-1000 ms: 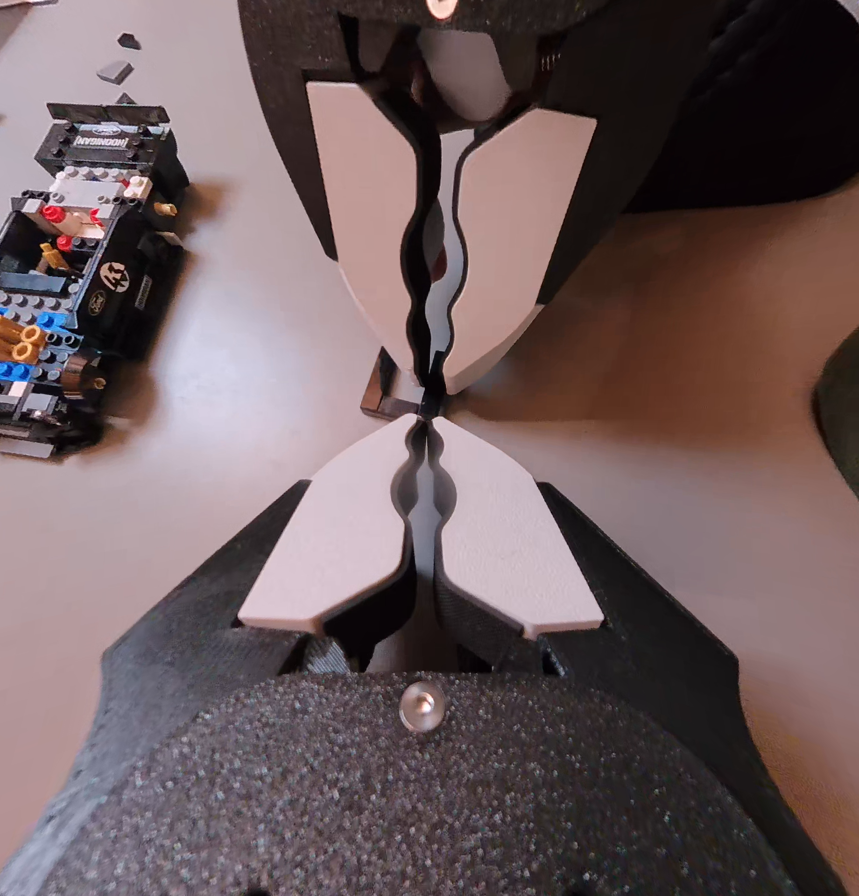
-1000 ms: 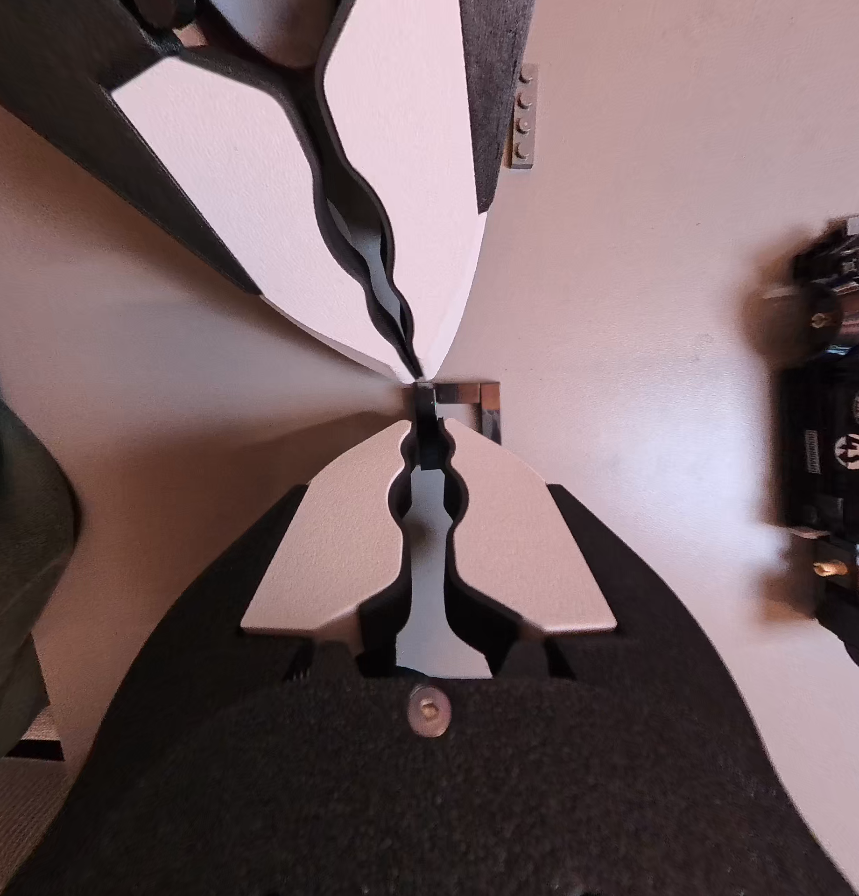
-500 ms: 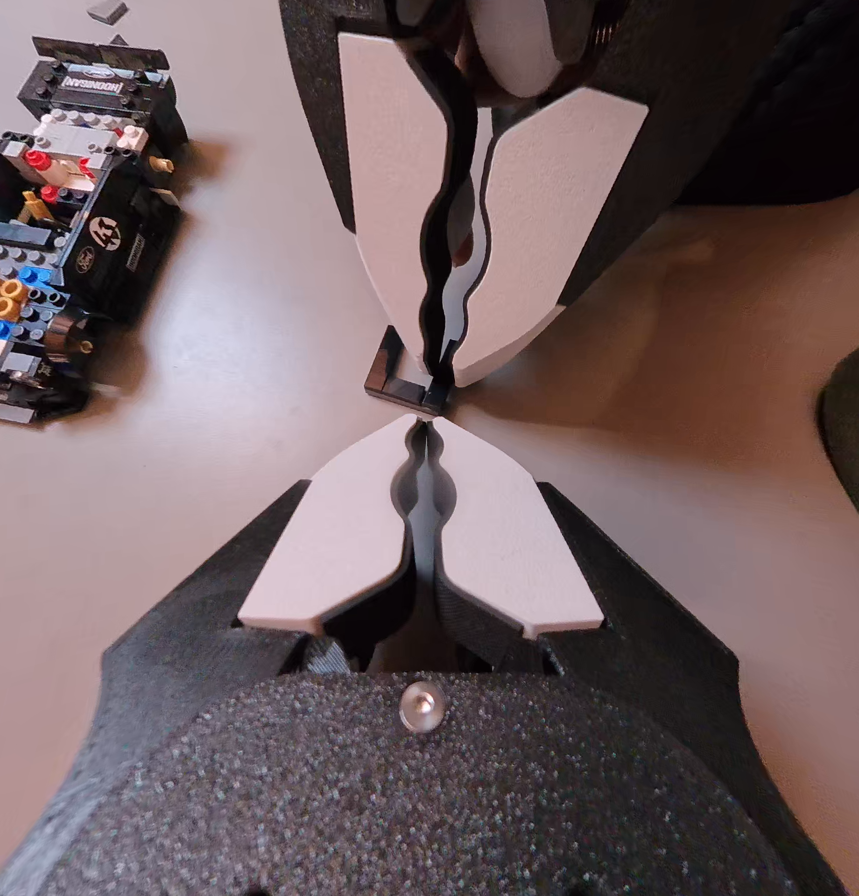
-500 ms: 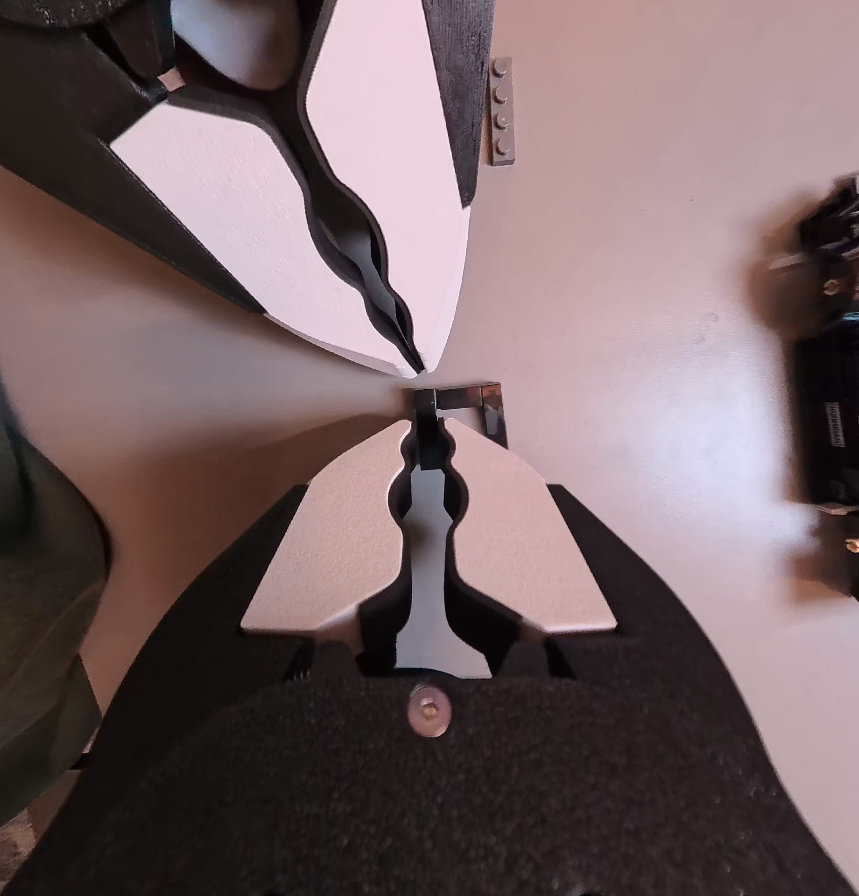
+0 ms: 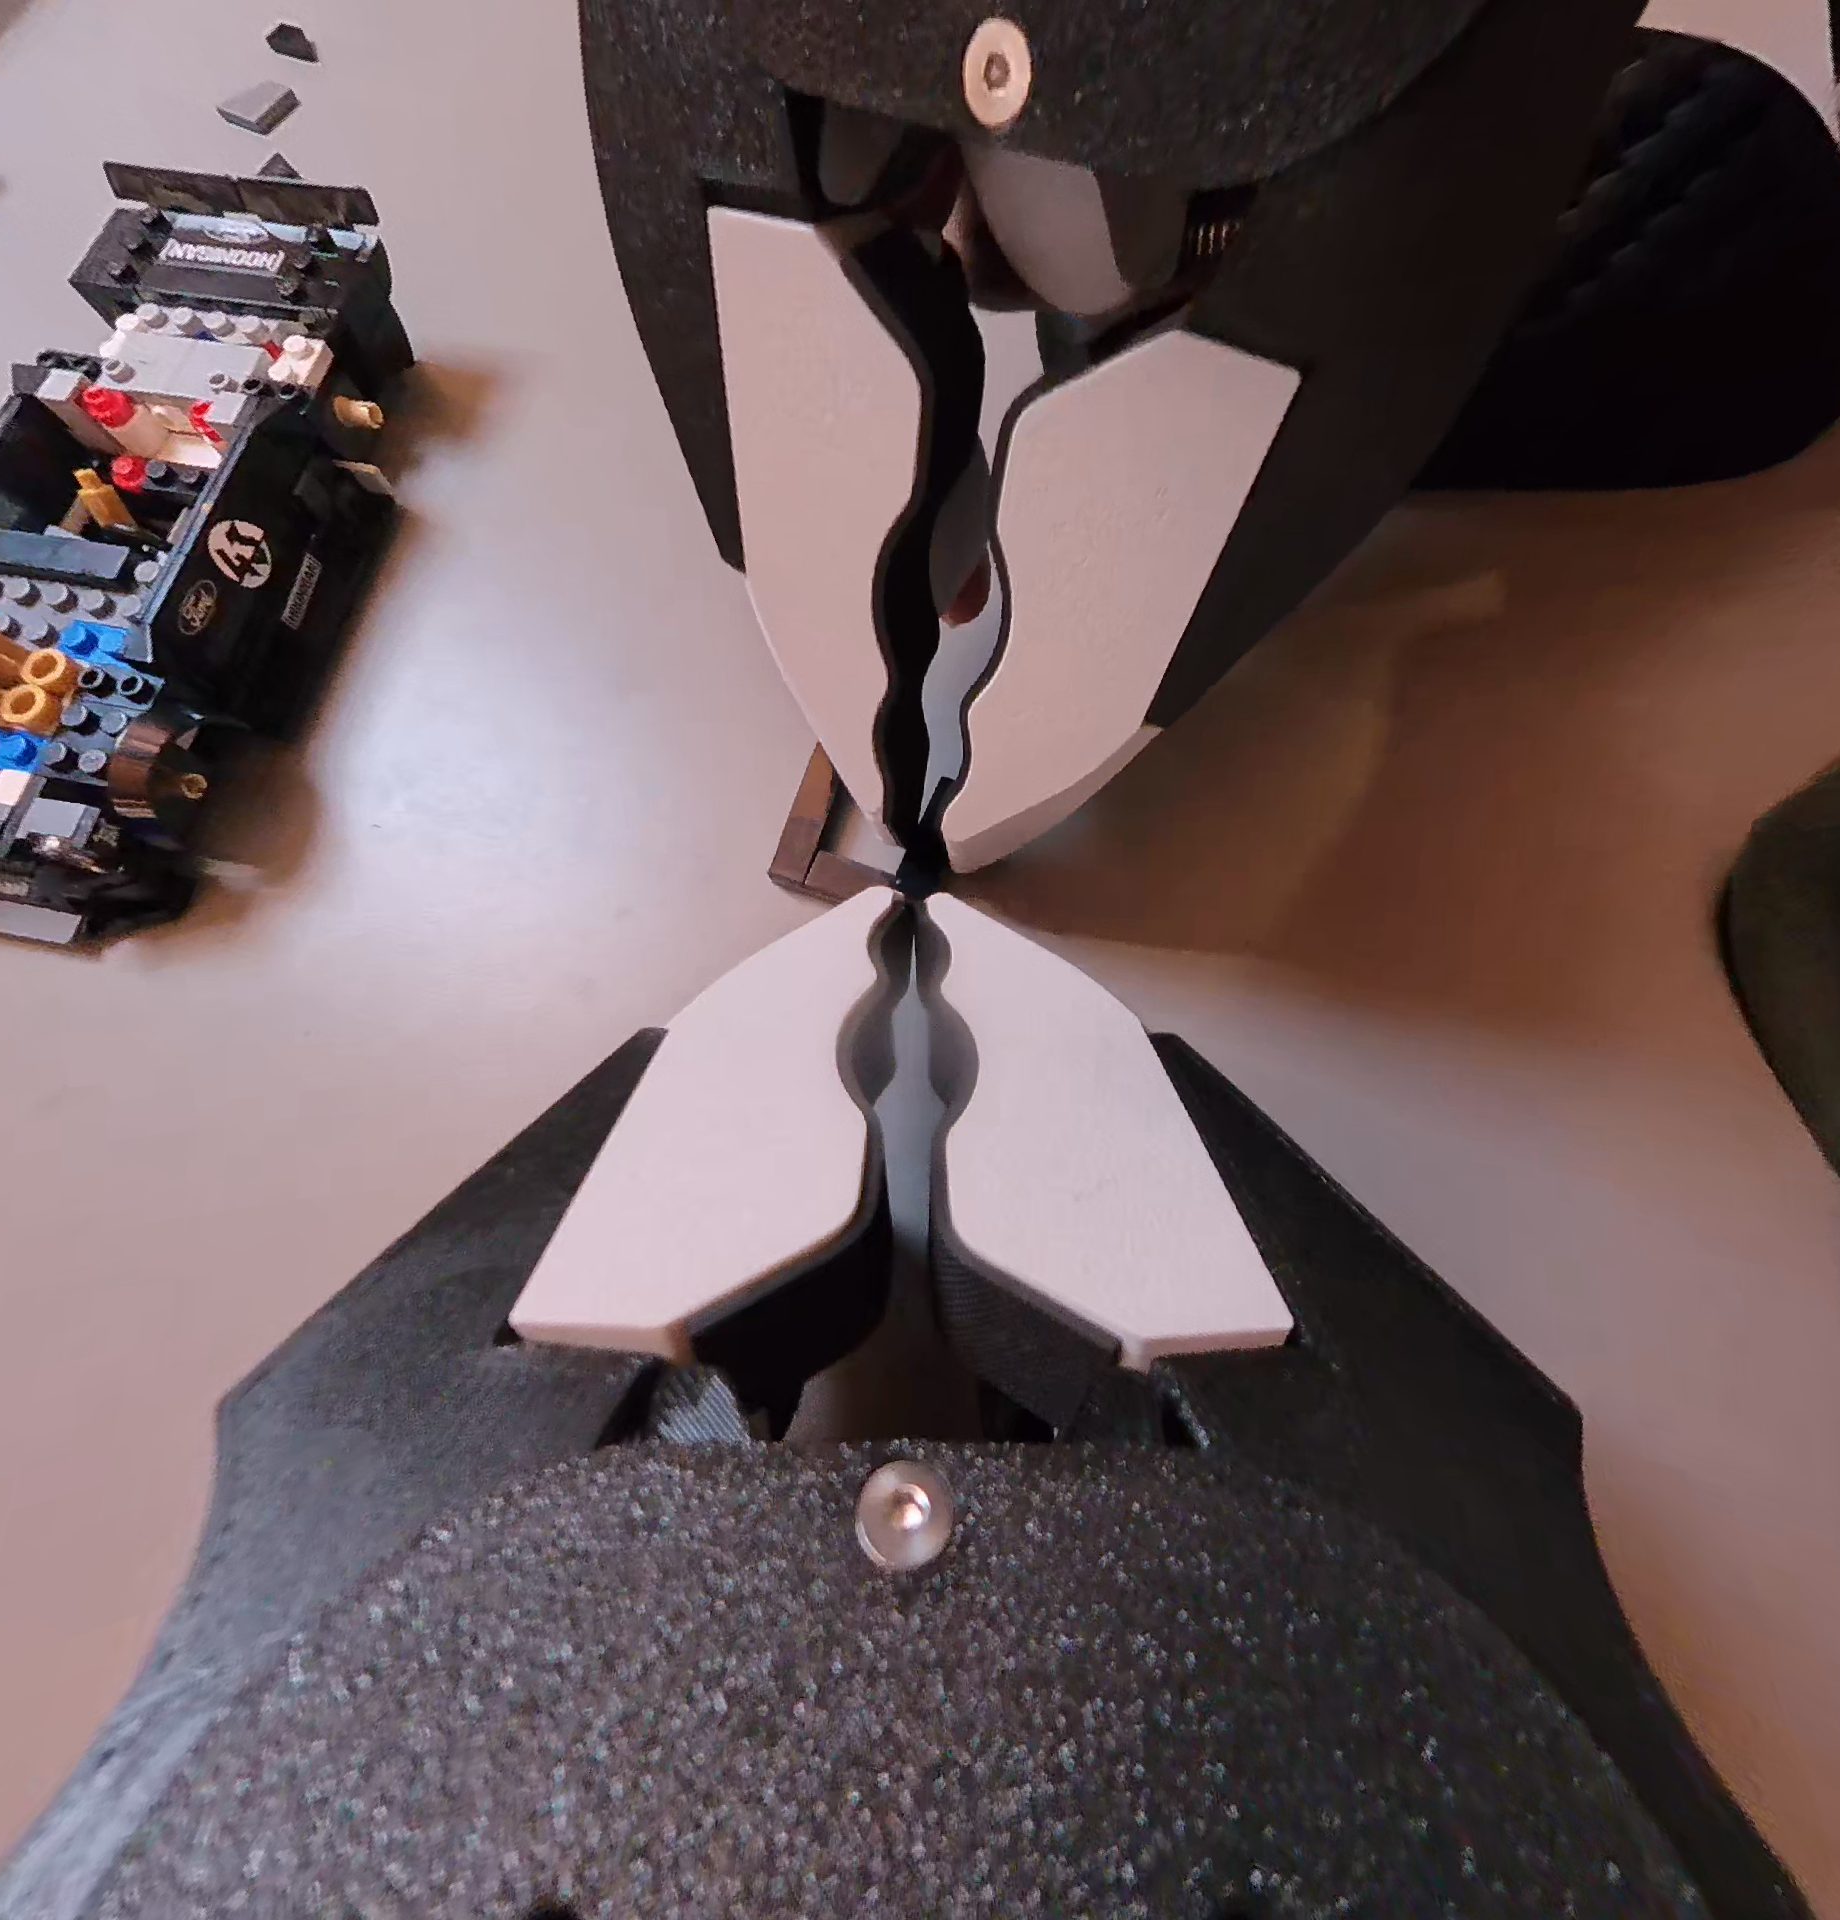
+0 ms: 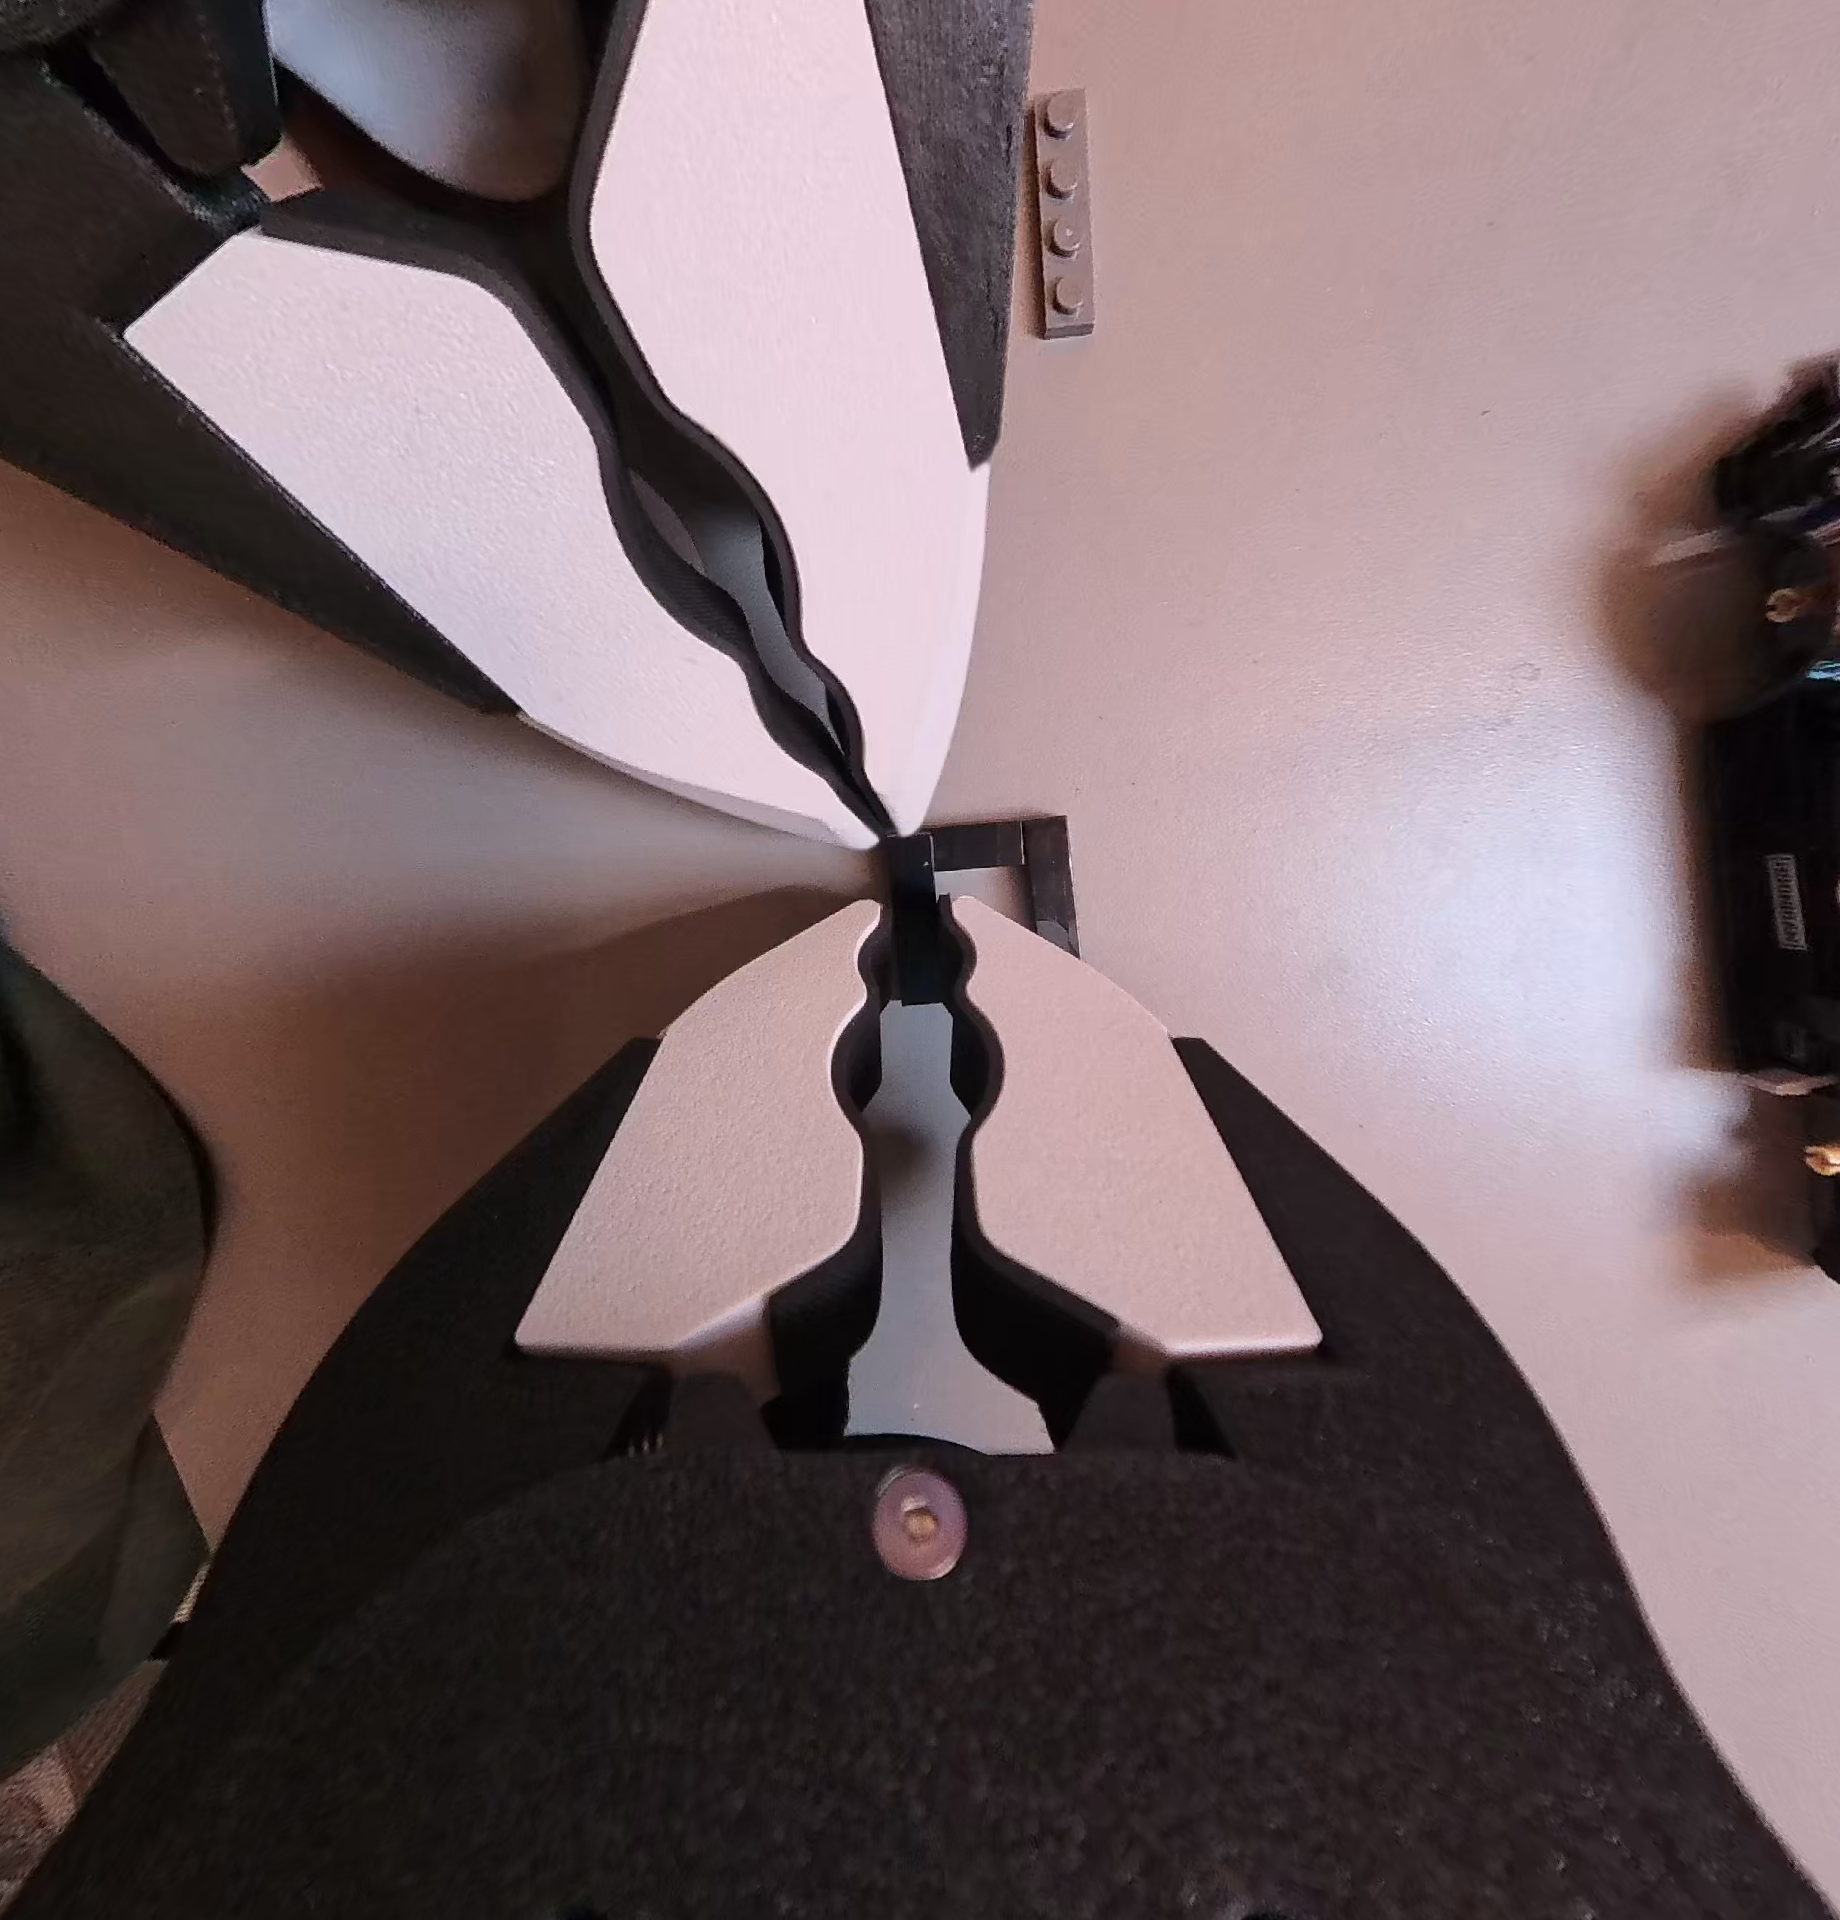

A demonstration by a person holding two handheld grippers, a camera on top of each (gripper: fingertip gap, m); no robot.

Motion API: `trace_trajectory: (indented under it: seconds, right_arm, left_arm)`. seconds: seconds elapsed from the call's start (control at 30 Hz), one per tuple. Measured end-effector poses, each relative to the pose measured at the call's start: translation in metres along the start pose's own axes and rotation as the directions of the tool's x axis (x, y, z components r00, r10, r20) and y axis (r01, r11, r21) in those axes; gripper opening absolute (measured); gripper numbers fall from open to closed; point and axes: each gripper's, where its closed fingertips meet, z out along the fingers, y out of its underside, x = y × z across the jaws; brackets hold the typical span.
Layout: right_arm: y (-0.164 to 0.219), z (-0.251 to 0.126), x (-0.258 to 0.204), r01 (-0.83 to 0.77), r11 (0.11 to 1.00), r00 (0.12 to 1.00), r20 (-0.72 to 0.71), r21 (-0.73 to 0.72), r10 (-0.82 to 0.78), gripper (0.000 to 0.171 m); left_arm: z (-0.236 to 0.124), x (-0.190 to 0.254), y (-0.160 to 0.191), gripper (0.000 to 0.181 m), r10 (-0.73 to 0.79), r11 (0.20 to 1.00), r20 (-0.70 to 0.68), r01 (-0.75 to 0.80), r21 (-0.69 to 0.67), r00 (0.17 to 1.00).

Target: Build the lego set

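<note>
Left wrist view: left hand-held gripper (image 5: 908,906) was pinched together, tips meeting a black frame piece (image 5: 814,844) that the right hand-held gripper (image 5: 921,831) opposite was clamped on, above the desk (image 5: 542,831). Only this view showed the lego car (image 5: 137,540) w/ open top: blue, gold, red bits inside; loose grey bits (image 5: 259,102) beyond.

Right wrist view: right hand-held gripper (image 6: 918,940) clamped the frame piece's (image 6: 1046,883) black end. Only here: grey 4-stud plate (image 6: 1064,213) on desk.
</note>
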Motion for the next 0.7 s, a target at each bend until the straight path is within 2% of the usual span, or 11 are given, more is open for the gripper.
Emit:
trace_trajectory:
  seconds: [0.37, 0.7]
  right_arm:
    - [-0.001, 0.0007, -0.0002, -0.004, 1.0, 1.0, -0.004, -0.014, 0.004, 0.008]
    - [-0.002, 0.0012, 0.0012, -0.009, 1.0, 1.0, -0.004, -0.009, 0.009, 0.007]
  left_arm:
    - [0.006, 0.0007, 0.0013, 0.0, 0.015, 1.0, 0.018, -0.015, -0.021, 1.0]
    - [0.0067, -0.0013, 0.0018, 0.0, -0.128, 0.992, -0.017, 0.127, -0.026, 0.992]
